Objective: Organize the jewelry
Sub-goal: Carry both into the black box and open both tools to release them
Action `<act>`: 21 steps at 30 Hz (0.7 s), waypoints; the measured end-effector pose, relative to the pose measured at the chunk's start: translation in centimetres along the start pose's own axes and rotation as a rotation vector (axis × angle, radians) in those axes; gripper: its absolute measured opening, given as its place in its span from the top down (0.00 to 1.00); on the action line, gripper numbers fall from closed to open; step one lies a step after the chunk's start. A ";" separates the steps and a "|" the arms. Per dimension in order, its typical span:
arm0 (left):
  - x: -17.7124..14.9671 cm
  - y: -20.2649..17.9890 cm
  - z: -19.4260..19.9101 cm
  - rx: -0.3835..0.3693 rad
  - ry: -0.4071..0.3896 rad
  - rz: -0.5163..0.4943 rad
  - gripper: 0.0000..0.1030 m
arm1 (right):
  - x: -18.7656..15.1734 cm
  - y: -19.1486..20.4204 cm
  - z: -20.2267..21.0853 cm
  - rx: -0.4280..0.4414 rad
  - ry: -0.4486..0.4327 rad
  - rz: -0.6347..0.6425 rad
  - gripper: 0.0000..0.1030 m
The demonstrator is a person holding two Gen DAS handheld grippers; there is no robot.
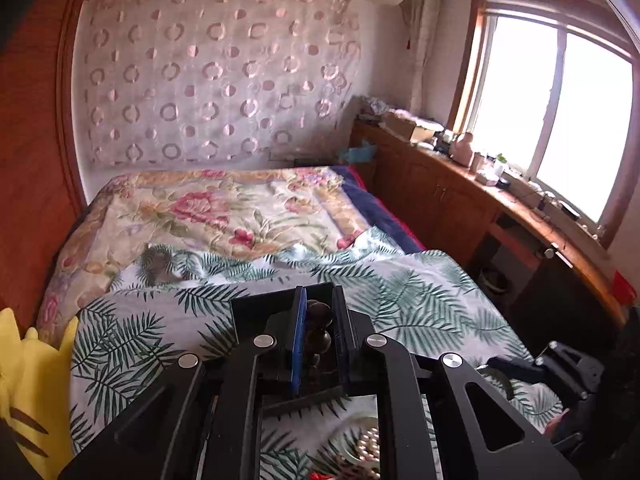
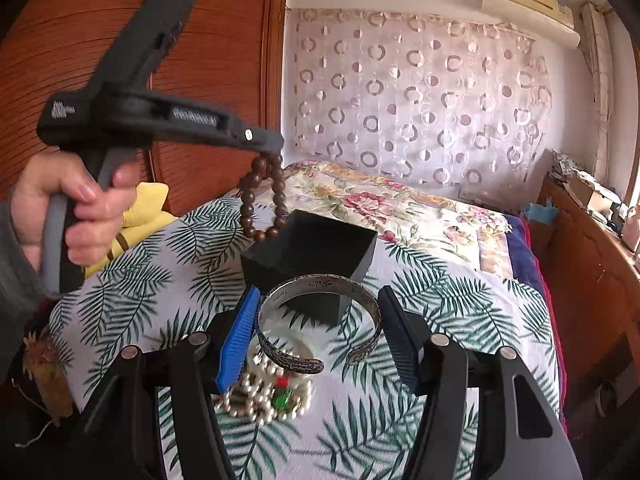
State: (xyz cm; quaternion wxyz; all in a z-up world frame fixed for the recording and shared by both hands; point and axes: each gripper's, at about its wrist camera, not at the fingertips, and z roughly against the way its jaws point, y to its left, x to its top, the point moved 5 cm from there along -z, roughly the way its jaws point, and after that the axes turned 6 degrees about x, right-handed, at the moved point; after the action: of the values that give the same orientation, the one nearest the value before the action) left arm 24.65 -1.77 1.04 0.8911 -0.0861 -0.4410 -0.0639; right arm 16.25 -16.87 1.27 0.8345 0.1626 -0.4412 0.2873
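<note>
My left gripper (image 1: pixel 319 334) is shut on a dark wooden bead bracelet (image 1: pixel 318 322). In the right wrist view that gripper (image 2: pixel 276 148) holds the bead bracelet (image 2: pixel 262 200) hanging in the air, above and left of an open black box (image 2: pixel 316 240) on the leaf-print cloth. My right gripper (image 2: pixel 318 334) is shut on a silver cuff bangle (image 2: pixel 316 320), held just in front of the black box. Below it lie a pearl strand (image 2: pixel 256 396) and a green and red piece (image 2: pixel 282 396). The box (image 1: pixel 280 306) shows behind the left fingers.
A yellow plush toy (image 2: pixel 140 216) lies at the bed's left side by the wooden wardrobe (image 2: pixel 80 40). A floral quilt (image 1: pixel 224 208) covers the far bed. A wooden cabinet (image 1: pixel 460 184) with clutter runs along the window on the right.
</note>
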 end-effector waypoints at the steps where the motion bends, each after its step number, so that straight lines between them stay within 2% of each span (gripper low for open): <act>1: -0.3 0.2 -0.8 0.011 0.013 -0.001 0.88 | 0.2 -0.1 -0.3 -0.001 0.003 0.005 0.39; 6: -2.3 1.4 -3.6 0.032 0.070 0.018 0.88 | 1.1 -0.3 -3.1 -0.005 0.035 0.033 0.39; 7: -2.7 1.7 -4.0 0.036 0.074 0.029 0.85 | 1.1 -0.3 -3.7 -0.007 0.042 0.038 0.39; 8: -3.0 2.1 -4.2 0.043 0.074 0.037 0.74 | 1.2 -0.3 -4.3 -0.009 0.049 0.043 0.39; 12: -3.7 3.3 -4.1 0.062 0.055 0.047 0.56 | 1.5 -0.2 -6.8 0.000 0.070 0.069 0.39; 14: -3.9 3.9 -3.7 0.076 0.042 0.052 0.39 | 1.5 -0.2 -8.0 0.004 0.081 0.079 0.39; 15: -4.0 4.3 -3.4 0.088 0.032 0.052 0.37 | 1.6 -0.3 -8.6 0.007 0.086 0.083 0.39; 17: -4.3 5.1 -2.9 0.112 0.016 0.048 0.25 | 1.7 -0.3 -9.8 0.020 0.096 0.084 0.39; 21: -5.2 6.6 -1.8 0.164 -0.023 0.037 0.14 | 1.8 -0.3 -11.9 0.042 0.111 0.078 0.39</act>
State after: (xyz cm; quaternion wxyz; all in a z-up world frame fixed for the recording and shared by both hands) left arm 24.16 4.47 -4.77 0.8910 -0.0214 -0.4533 -0.0101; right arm 24.83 -10.26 -3.85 0.8423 0.1466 -0.3940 0.3374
